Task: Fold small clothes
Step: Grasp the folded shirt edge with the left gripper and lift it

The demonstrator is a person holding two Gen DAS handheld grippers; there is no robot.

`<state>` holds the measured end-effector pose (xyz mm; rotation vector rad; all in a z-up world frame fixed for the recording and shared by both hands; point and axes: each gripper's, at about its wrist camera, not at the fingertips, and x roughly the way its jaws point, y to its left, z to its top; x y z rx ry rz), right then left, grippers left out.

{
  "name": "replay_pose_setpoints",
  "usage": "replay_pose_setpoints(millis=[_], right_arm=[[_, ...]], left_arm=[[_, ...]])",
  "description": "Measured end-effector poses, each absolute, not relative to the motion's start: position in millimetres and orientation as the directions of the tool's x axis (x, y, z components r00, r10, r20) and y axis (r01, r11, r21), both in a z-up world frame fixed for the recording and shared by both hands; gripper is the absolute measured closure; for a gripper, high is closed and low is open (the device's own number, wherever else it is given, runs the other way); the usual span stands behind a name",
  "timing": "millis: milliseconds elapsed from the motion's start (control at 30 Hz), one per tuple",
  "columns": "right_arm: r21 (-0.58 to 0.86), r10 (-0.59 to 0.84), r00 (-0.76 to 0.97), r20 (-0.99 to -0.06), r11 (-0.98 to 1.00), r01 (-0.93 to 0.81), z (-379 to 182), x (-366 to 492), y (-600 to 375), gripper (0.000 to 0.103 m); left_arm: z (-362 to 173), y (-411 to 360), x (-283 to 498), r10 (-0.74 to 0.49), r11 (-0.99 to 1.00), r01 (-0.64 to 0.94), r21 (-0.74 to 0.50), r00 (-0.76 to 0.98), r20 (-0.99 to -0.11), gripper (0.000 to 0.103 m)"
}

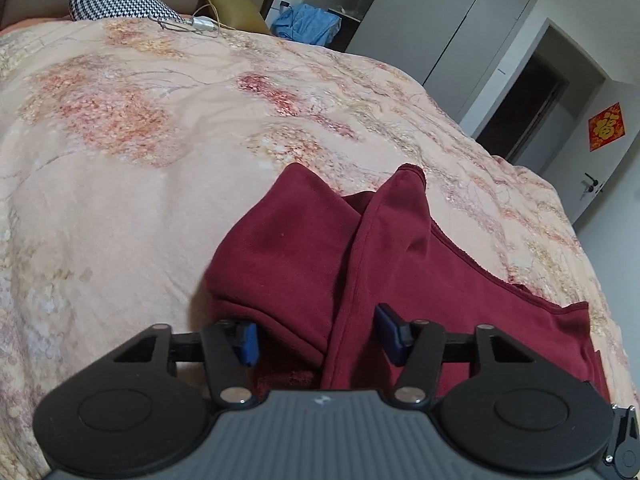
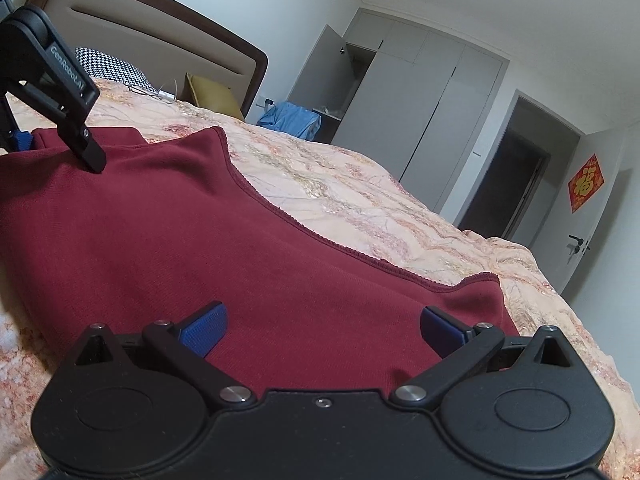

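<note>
Here the left gripper (image 1: pixel 316 334) straddles a fold of the maroon garment (image 1: pixel 400 264), pads apart (right gripper (image 2: pixel 322 330) likewise open).

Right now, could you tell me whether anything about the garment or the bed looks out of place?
The dark red garment lies rumpled on the floral bedspread, one section folded over unevenly. A loose cable lies near the pillows.
</note>
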<state>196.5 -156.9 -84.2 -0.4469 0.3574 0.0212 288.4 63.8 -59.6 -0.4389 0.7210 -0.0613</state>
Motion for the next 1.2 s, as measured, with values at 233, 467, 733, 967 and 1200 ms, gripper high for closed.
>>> replay_pose_setpoints(millis=[233,467,733,967,1200], right_arm=[[-0.407,-0.053,0.935,-0.35,0.908,-0.102,-84,197,-158,0.001],[-0.283,0.009,0.9,-0.437,0.948,-0.147,-65,196,-178,0.001],[-0.348,-0.011,0.917,-0.399,0.927,-0.141,-42,150,-211,0.001],[-0.333,-0.082,0.909,-0.409,0.941,-0.065,-30,107,-256,0.001],[-0.328,-0.187,0.876,-0.444,0.944,0.035,-34,79,-294,0.001]], left_arm=[[-47,52,285,-0.182,0.931,-0.065,-0.36,0.772,-0.609,0.072],[-40,48,289,-0.176,0.937,-0.06,-0.344,0.769,-0.614,0.082],[4,1,279,-0.208,0.97,0.102,-0.222,0.818,-0.537,0.085],[50,-81,272,-0.326,0.944,0.302,-0.13,0.809,-0.49,0.085],[43,-188,258,-0.48,0.847,0.526,-0.077,0.694,-0.536,0.085]])
